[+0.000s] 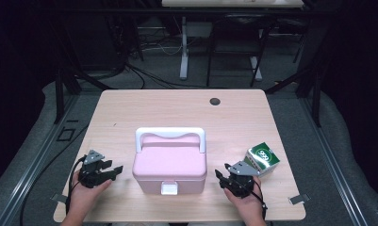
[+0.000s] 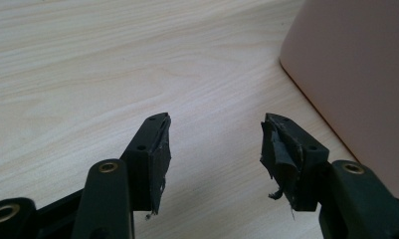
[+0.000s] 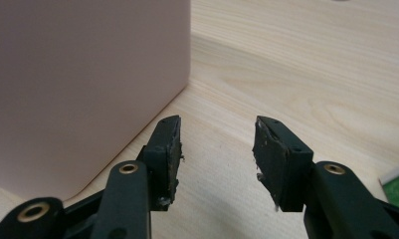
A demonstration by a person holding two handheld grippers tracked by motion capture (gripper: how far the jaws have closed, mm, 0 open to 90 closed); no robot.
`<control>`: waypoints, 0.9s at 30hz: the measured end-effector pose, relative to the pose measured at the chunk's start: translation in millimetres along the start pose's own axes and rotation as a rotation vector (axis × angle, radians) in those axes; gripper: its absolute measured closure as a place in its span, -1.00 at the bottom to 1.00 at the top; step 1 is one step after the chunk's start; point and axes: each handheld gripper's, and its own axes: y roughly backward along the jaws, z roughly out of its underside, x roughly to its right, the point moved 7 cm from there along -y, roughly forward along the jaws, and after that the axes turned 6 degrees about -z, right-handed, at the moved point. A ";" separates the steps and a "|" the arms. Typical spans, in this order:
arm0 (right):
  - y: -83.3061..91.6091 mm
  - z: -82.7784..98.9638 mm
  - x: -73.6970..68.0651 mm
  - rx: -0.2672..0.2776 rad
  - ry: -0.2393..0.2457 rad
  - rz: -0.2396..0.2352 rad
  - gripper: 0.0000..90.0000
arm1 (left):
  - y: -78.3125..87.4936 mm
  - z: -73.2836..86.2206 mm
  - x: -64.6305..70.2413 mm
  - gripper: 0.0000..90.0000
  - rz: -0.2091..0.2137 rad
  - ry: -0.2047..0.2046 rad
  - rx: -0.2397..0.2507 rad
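A pink lidded box (image 1: 169, 165) with a white handle and a white front latch stands in the middle of the wooden table (image 1: 177, 113). My left gripper (image 1: 115, 170) rests on the table to the left of the box, jaws open with nothing between them; its own view shows the gripper (image 2: 214, 144) over bare wood with the box's side (image 2: 351, 74) at the right. My right gripper (image 1: 221, 178) sits to the right of the box, also open and empty; in its view the gripper (image 3: 216, 142) has the box wall (image 3: 82, 84) at the left.
A green and white carton (image 1: 262, 159) lies just behind the right hand; its green edge (image 3: 398, 185) shows at the right. A dark round hole (image 1: 215, 101) marks the far side of the table. Desk legs and cables fill the floor beyond.
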 end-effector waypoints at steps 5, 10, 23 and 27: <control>-0.5 0.1 -0.8 -0.003 -0.061 -0.043 0.31 | 5.0 -3.9 2.0 0.13 0.025 0.025 0.020; -0.8 2.3 4.1 -0.011 -0.096 -0.020 0.31 | 10.1 -5.6 3.9 0.21 0.039 0.039 0.034; 1.5 -4.2 -3.3 0.031 -0.090 -0.020 0.45 | 20.0 -9.5 7.9 0.47 0.053 0.057 0.060; -2.2 -8.7 -5.9 0.037 -0.092 -0.024 0.56 | 19.6 -11.1 12.1 0.62 0.071 0.056 0.061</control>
